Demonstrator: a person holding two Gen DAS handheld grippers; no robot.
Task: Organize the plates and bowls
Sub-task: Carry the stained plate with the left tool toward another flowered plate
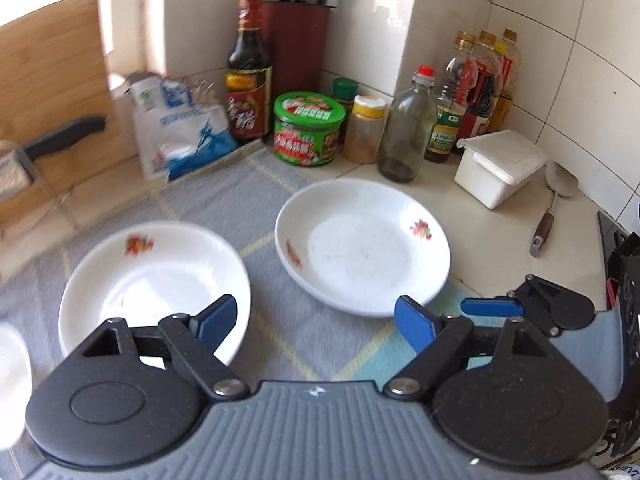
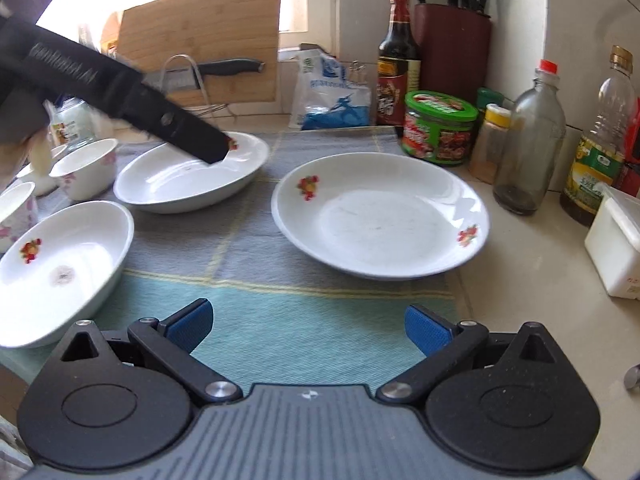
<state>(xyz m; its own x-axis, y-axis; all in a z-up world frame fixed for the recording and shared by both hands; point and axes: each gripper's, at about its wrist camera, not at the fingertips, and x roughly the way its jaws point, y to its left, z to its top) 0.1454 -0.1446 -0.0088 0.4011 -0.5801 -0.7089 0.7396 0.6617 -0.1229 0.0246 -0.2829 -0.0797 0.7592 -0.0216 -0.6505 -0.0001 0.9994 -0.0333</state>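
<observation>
Plates sit spread over the striped cloth (image 2: 256, 308) on the worktop (image 2: 532, 292), so you have room to stack them. The largest, the right plate (image 2: 380, 216), lies flat and empty at the cloth's right edge, just in front of the jars and bottles (image 2: 528, 136). Two deeper plates lie to the left: the far plate (image 2: 176, 184) and the near plate (image 2: 60, 264), apart from each other. Small bowls (image 2: 84, 168) cluster at the far left, close together, likely waiting to be nested.

Your left gripper (image 1: 316, 320) hangs above the cloth between the far plate and the right plate, tilted down, its fingers (image 1: 416, 328) parted about halfway with nothing between them. From the right wrist view its black body crosses over the far plate's rim; whether it touches there is hard to tell.

Your right gripper (image 2: 308, 328) hovers near the cloth's front edge, fingers wide and empty, aimed at the right plate's near rim. That plate is probably the base for the stack, being the widest.
</observation>
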